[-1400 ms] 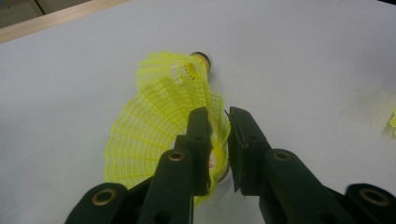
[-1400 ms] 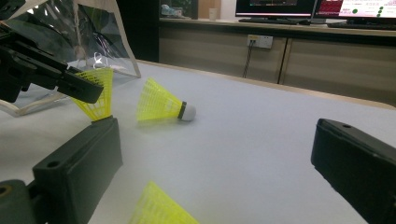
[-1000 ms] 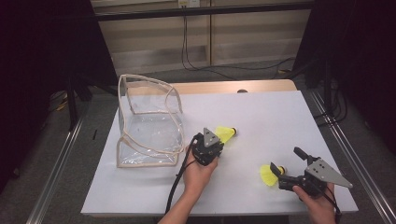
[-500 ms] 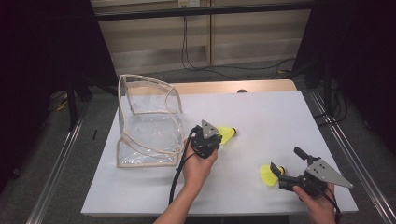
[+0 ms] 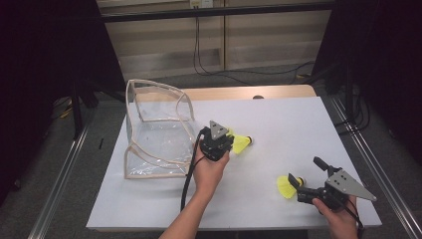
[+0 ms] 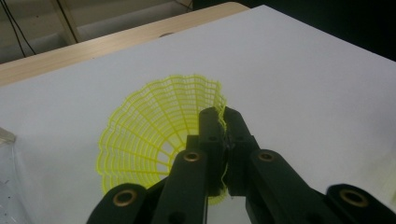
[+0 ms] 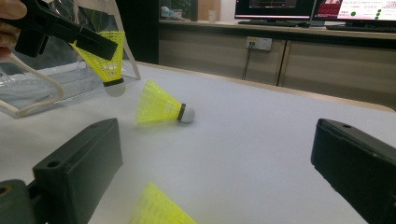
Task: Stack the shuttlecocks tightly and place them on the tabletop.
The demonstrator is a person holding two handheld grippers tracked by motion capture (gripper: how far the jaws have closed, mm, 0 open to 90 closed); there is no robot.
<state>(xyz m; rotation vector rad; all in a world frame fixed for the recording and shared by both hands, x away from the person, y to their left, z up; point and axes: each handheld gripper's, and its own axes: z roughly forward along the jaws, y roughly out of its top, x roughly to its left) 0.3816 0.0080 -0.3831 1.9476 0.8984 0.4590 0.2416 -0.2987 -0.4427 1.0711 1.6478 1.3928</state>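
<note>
Shuttlecock (image 6: pixel 154 126) pinched by skirt rim in my left claw (image 5: pixel 222 143), lifted off counter (image 5: pixel 298 129), clear bag (image 5: pixel 157 132) just left. Right claw (image 5: pixel 301 188) spread wide, second shuttlecock (image 5: pixel 286 186) lying between its jaws.

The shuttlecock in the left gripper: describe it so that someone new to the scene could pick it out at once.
On the white table, find the clear bag with pale trim at the left; the left gripper is just beside it. Its jaws pinch the skirt rim of a yellow shuttlecock that hangs cork-down. The other two yellow shuttlecocks lie loose on the table.
</note>
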